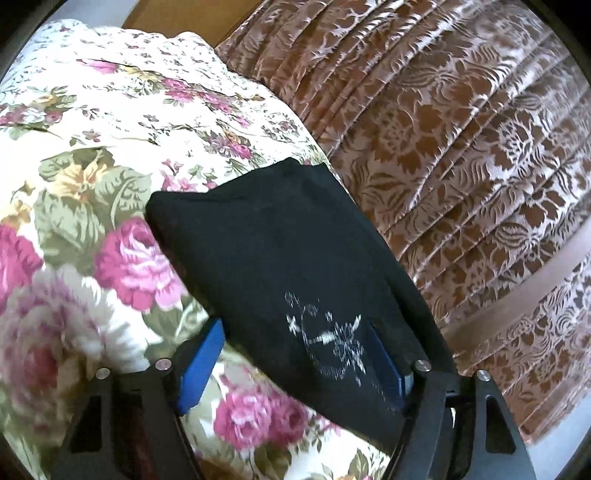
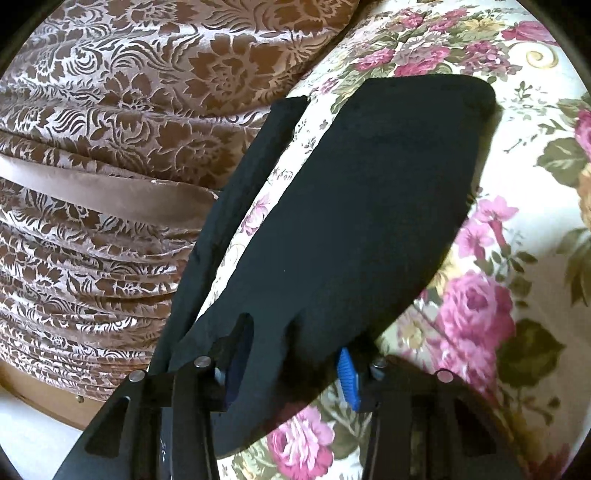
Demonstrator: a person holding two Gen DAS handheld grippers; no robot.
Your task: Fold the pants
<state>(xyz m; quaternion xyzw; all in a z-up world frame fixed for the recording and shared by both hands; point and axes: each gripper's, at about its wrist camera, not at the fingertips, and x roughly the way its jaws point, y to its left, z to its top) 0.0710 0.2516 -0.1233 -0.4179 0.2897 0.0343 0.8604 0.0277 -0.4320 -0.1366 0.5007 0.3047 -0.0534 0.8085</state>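
Note:
The black pants [image 1: 280, 236] lie folded on a floral bedspread [image 1: 110, 155], with a white print near my left gripper [image 1: 295, 332]. The left jaws stand wide around the cloth's near end. The cloth drapes over the right finger, and the left blue pad [image 1: 201, 365] sits just beside the cloth's edge. In the right wrist view the pants [image 2: 354, 192] stretch away as a broad folded panel, with a narrow black strip [image 2: 236, 206] along the bed's edge. My right gripper [image 2: 295, 343] is shut on the bunched near end of the panel.
A brown and silver patterned drape [image 1: 461, 155] hangs in pleats beside the bed, also seen in the right wrist view [image 2: 110, 129]. A plain satin band [image 2: 103, 188] crosses it. A wooden board [image 1: 177, 18] shows behind the bed.

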